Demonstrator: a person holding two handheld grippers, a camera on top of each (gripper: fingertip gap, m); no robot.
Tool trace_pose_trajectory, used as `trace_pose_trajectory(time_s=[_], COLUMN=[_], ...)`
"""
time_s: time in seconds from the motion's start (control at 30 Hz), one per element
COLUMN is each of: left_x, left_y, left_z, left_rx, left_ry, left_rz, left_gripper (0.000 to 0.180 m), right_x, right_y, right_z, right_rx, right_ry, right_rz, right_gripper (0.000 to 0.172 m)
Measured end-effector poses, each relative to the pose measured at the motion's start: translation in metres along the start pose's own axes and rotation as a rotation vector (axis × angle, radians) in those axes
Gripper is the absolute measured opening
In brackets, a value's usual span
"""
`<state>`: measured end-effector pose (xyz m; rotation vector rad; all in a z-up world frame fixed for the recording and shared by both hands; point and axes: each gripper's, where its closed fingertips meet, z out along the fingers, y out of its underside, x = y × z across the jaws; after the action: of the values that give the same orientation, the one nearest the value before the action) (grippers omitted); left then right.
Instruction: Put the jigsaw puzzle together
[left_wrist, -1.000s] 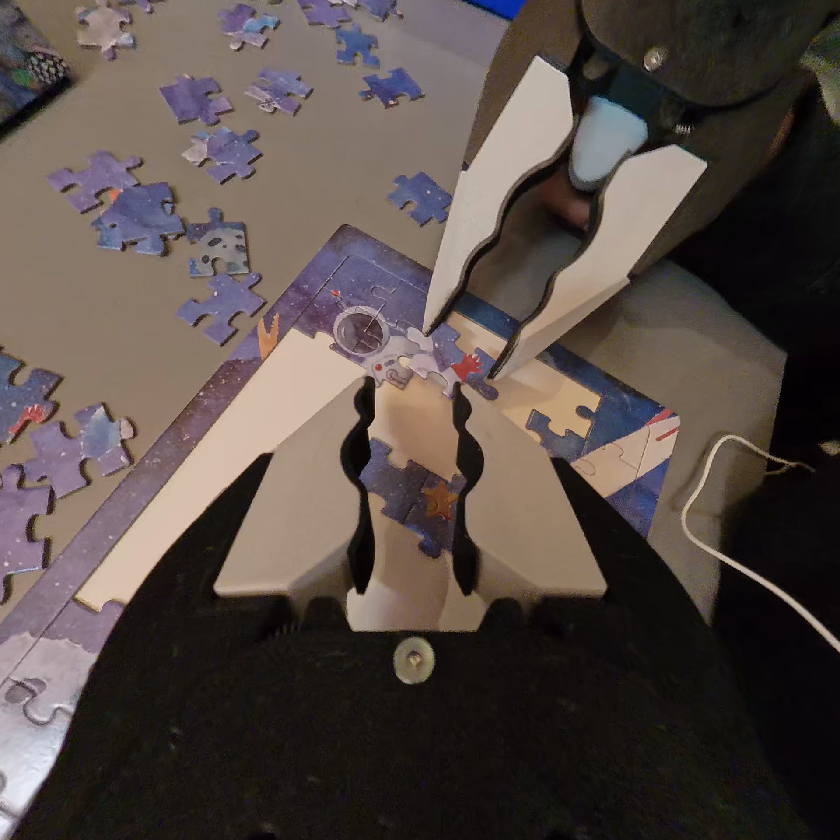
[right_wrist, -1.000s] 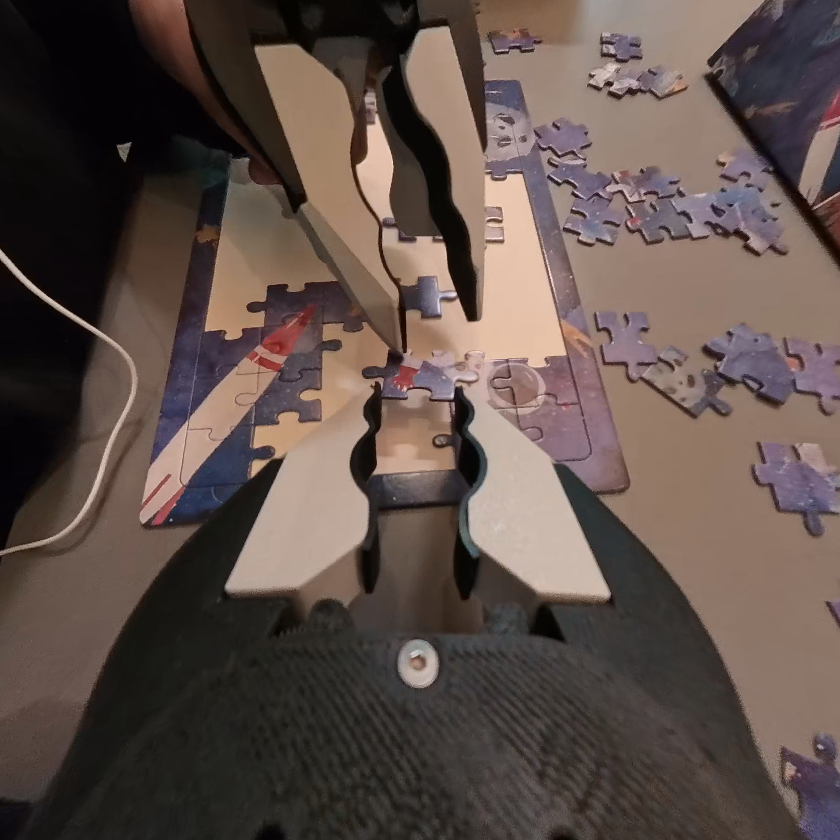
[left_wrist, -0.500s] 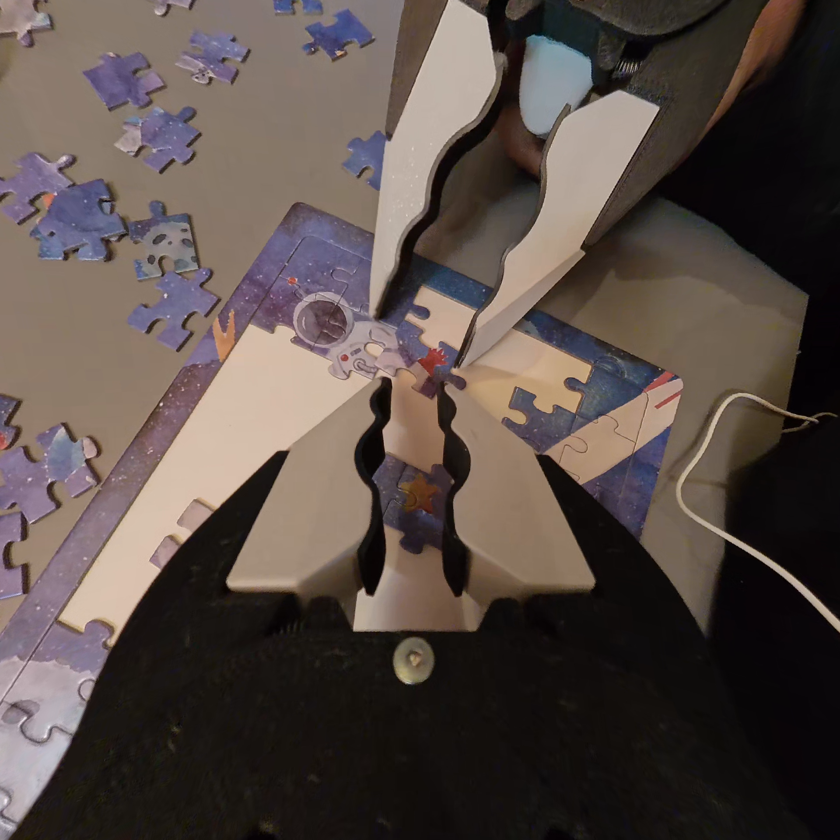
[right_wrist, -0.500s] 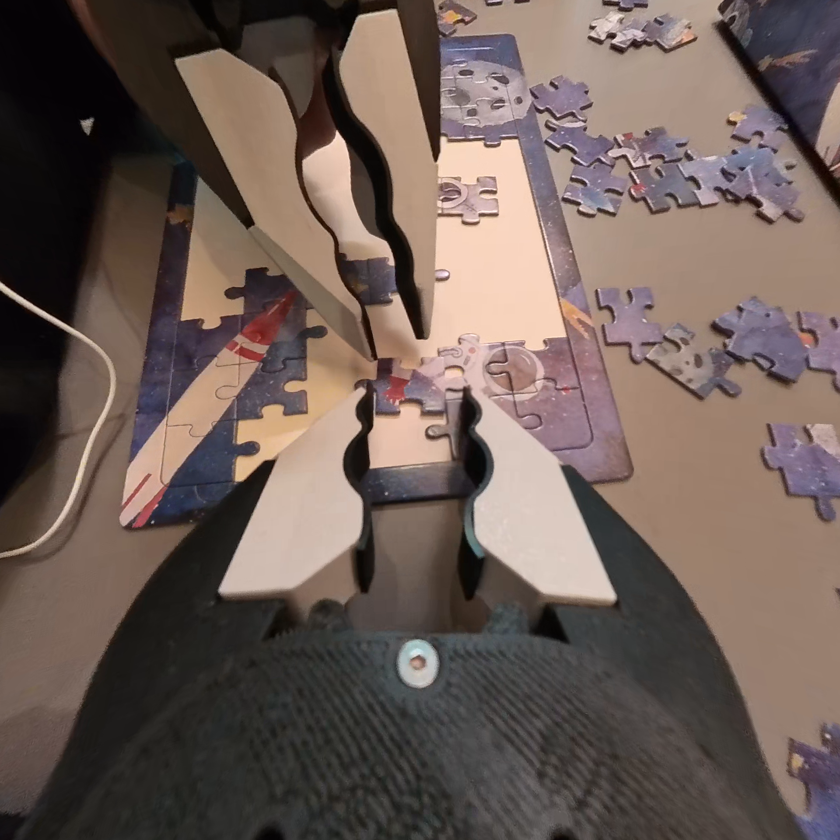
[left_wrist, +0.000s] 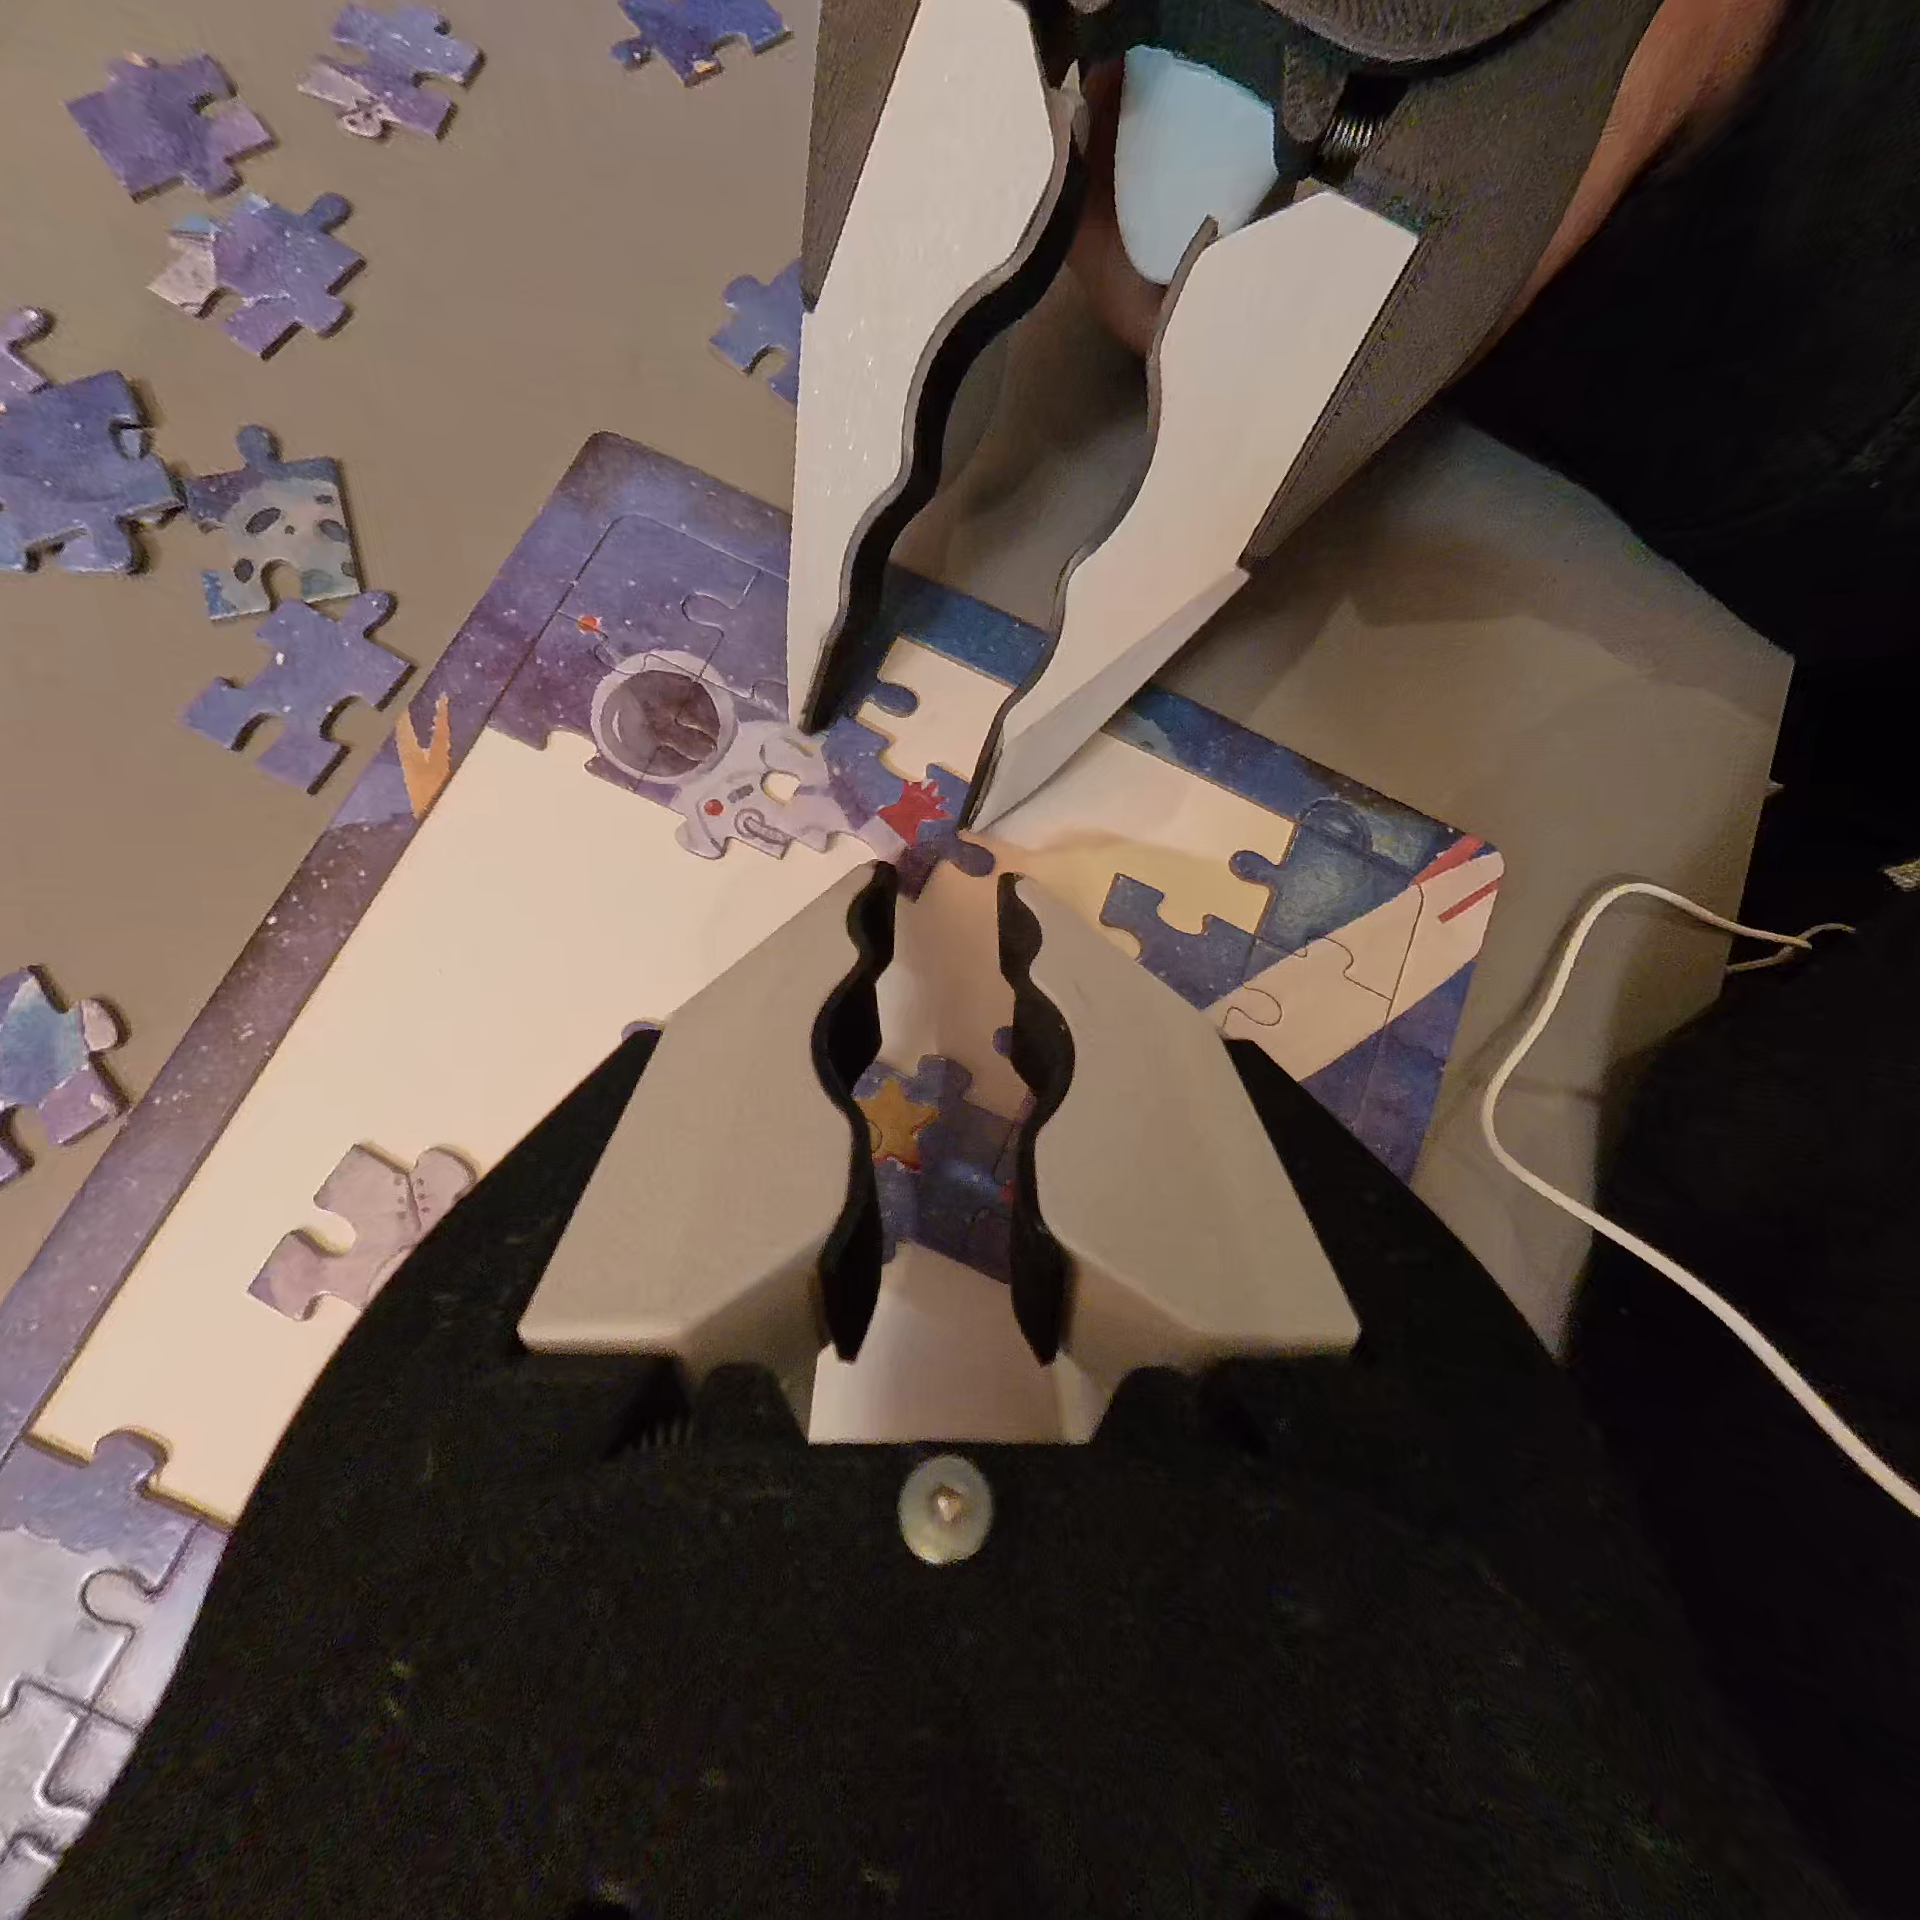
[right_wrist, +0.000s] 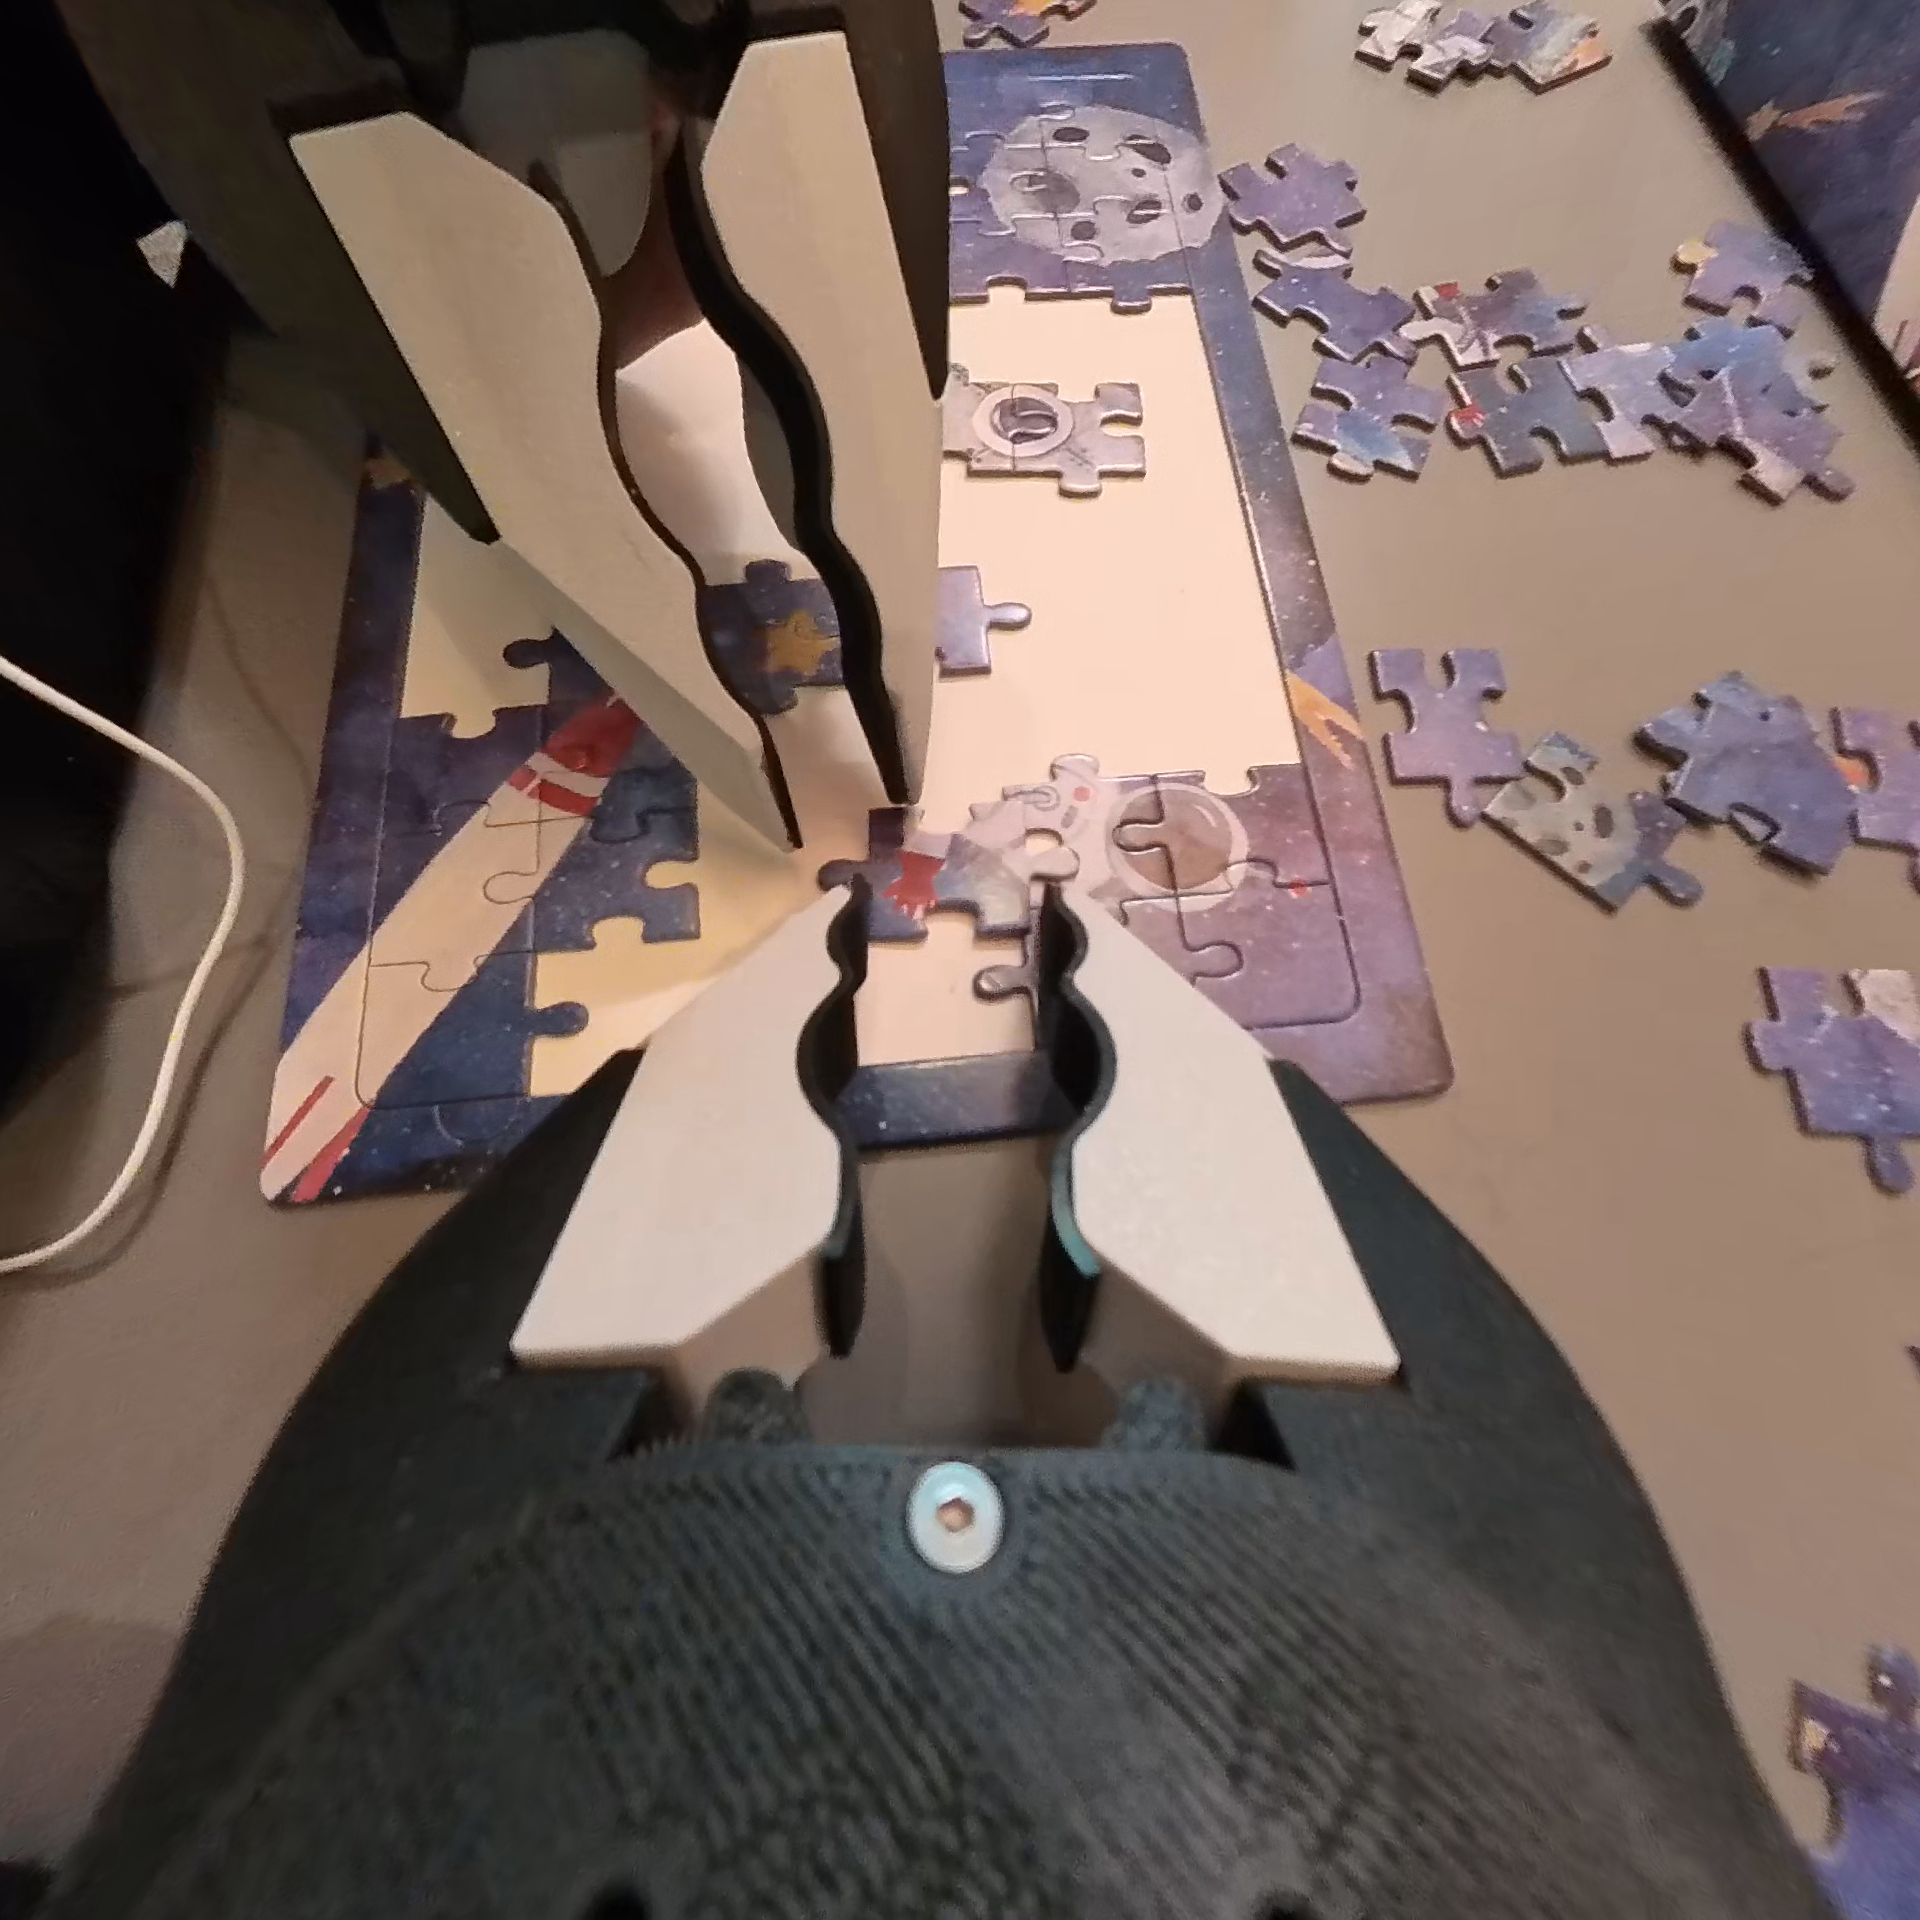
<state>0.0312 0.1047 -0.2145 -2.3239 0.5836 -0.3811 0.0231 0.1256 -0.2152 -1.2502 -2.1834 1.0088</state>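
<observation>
Left wrist view: the left gripper (left_wrist: 943, 883) is parted, holding nothing, at 6 o'clock of the red-glove puzzle piece (left_wrist: 906, 805) in the puzzle tray (left_wrist: 343, 935).

Right wrist view: the right gripper (right_wrist: 951, 894) straddles that piece (right_wrist: 920, 871), pads not plainly pressing. It looks thin, light, stiffish: pinch its edges.

The puzzle board (right_wrist: 1340, 914) lies flat on the table (right_wrist: 1558, 1247), long side running away in the right wrist view. On it, rocket pieces (right_wrist: 468, 873) sit at the near left, astronaut pieces (right_wrist: 1174, 842) at the near right, moon pieces (right_wrist: 1101, 187) at the far end. Between those lie a star piece (right_wrist: 790, 644) and a lone piece (right_wrist: 1049, 436) further back. Loose pieces (right_wrist: 1538, 384) are scattered on the table to the board's right. A cable (right_wrist: 197, 862) curls left of the board. Both grippers meet nose to nose over the glove piece (right_wrist: 914, 873), the left gripper (right_wrist: 847, 821) from the far side, the right gripper (right_wrist: 951, 894) from the near side.
</observation>
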Motion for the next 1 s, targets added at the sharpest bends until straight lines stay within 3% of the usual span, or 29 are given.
trace_pose_trajectory(time_s=[0.7,1.0], left_x=[-0.005,-0.008], left_y=[0.002,-0.002], left_z=[0.001,0.002], left_rx=[-0.014,0.003], left_ry=[-0.035,-0.047], left_rz=[0.004,0.012], left_gripper=[0.023,0.033], right_x=[-0.003,0.008], right_y=[-0.003,-0.011], right_z=[0.003,-0.013], right_rx=[-0.001,0.074], right_ry=[0.008,0.051], right_rz=[-0.027,0.009], right_gripper=[0.030,0.032])
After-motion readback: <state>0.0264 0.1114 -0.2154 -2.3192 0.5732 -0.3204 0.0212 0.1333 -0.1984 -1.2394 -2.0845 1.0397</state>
